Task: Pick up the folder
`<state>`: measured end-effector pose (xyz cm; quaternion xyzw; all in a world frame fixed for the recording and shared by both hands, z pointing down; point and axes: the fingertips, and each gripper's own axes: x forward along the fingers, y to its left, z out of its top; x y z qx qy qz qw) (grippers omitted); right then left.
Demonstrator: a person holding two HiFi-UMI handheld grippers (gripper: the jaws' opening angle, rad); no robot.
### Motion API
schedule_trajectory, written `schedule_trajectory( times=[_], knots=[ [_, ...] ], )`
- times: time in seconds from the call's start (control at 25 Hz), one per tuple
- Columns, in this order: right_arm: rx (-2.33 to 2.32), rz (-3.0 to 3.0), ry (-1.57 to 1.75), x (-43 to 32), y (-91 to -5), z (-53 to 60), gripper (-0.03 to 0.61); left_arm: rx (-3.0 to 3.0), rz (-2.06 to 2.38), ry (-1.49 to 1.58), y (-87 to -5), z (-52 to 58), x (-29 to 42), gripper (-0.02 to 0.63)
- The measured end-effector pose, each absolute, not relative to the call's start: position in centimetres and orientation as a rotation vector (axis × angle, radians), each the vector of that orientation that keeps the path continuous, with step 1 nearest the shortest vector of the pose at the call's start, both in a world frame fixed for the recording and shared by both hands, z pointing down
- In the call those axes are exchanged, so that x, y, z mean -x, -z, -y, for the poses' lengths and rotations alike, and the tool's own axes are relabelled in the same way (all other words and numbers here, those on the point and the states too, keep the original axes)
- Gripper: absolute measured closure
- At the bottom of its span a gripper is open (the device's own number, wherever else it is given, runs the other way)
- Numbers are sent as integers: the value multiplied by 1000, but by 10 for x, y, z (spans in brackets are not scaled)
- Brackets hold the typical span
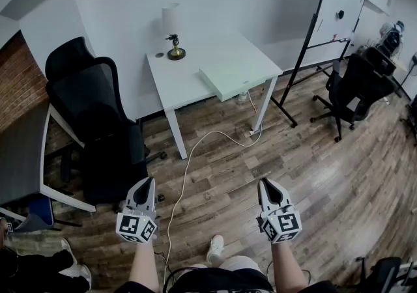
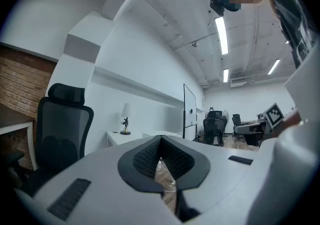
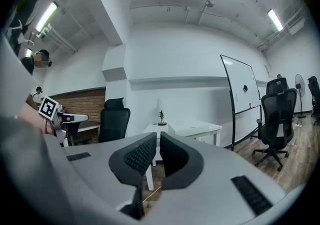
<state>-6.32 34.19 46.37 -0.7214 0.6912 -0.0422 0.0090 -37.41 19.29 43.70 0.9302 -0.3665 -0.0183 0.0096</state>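
The folder [image 1: 238,75] is a pale green, flat slab on the front right corner of the white table [image 1: 176,73], far ahead of both grippers. My left gripper [image 1: 149,181] and right gripper [image 1: 263,183] hover low over the wooden floor, side by side, pointing level toward the table. Both are shut with nothing between the jaws. In the left gripper view the black pads [image 2: 148,156] meet at their tips. In the right gripper view the gripper [image 3: 158,137] points at the table [image 3: 200,129] in the distance.
A small brass figurine [image 1: 174,48] and a white cylinder [image 1: 171,20] stand at the table's back. A black office chair [image 1: 91,112] sits left of the table, and a dark desk [image 1: 19,155] further left. A whiteboard [image 1: 335,5] and another chair [image 1: 355,90] stand right. A white cable [image 1: 186,174] crosses the floor.
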Motion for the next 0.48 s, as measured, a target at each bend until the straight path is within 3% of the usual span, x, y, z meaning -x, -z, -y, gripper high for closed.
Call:
schedule_trajectory(
  times=[0.48],
  knots=[
    [2201,-2175,195,14,-469,-289,540,-2873,1161,83,-440,-141,323,601]
  ],
)
